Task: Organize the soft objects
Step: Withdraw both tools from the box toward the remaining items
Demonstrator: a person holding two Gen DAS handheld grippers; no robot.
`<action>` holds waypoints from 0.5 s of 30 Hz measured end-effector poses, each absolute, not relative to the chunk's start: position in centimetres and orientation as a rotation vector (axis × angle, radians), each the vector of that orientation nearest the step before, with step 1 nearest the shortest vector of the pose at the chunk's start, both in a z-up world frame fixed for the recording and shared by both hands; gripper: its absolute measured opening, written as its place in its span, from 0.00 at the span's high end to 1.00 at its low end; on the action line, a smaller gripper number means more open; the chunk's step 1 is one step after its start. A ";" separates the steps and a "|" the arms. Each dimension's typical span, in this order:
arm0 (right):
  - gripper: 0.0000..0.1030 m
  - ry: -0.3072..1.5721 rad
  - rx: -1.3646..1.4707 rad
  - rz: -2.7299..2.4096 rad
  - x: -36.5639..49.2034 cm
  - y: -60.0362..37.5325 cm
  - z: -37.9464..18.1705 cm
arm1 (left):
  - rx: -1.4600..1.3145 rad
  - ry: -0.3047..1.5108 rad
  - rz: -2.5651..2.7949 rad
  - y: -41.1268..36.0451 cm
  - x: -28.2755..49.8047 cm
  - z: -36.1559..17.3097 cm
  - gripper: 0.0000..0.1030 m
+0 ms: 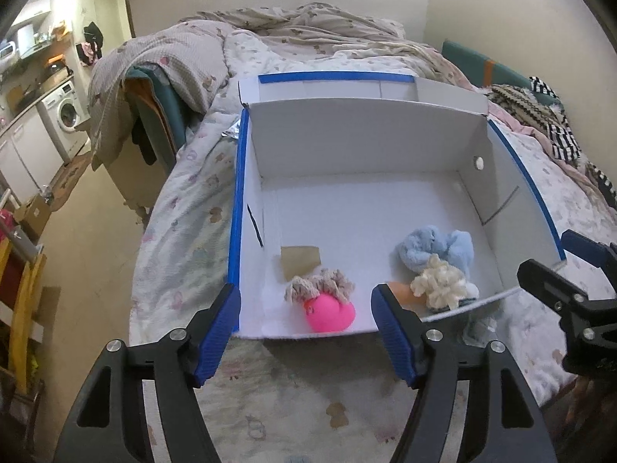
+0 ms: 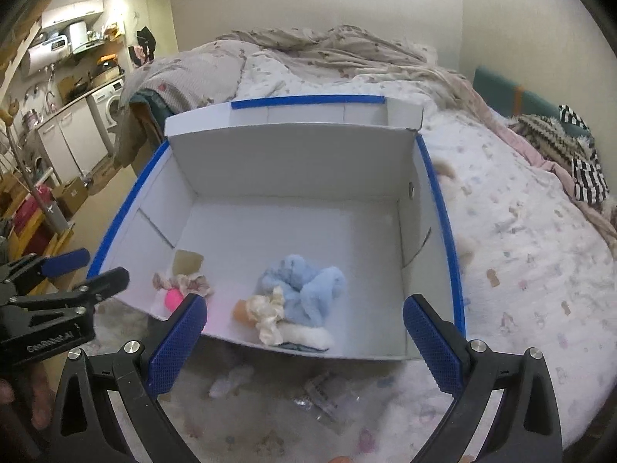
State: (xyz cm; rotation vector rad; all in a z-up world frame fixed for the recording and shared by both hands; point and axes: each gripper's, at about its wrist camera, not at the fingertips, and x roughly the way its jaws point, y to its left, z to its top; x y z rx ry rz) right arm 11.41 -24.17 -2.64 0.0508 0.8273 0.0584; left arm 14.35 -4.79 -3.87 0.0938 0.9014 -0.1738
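Soft toys [image 1: 435, 266] inside box [image 1: 362, 142], both hand-held grippers [image 1: 306, 332] [image 2: 304, 343] wide open, empty, level before it

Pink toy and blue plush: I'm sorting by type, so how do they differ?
The pink toy is smooth, round and bright with yarn-like hair; the blue plush is fluffy, pale and crumpled. The pink toy lies toward the box's left side, the blue plush toward its right. Both lie inside, ungripped.

The cream toy [image 1: 443, 287] hides most of an orange thing [image 1: 401, 289]; clear litter [image 2: 320, 401] is blurred.
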 end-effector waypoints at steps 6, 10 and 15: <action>0.00 0.853 0.032 0.053 9.6 -24.2 -2.5 | 0.101 0.903 -0.204 -4.8 12.3 -4.2 0.34; 0.00 0.900 0.065 0.049 9.3 -24.9 -2.9 | 0.109 0.921 -0.228 -5.2 11.7 -4.6 0.34; 0.00 1.082 0.259 0.087 9.9 -27.1 -6.0 | 0.114 0.966 -0.288 -6.4 11.3 -5.5 0.34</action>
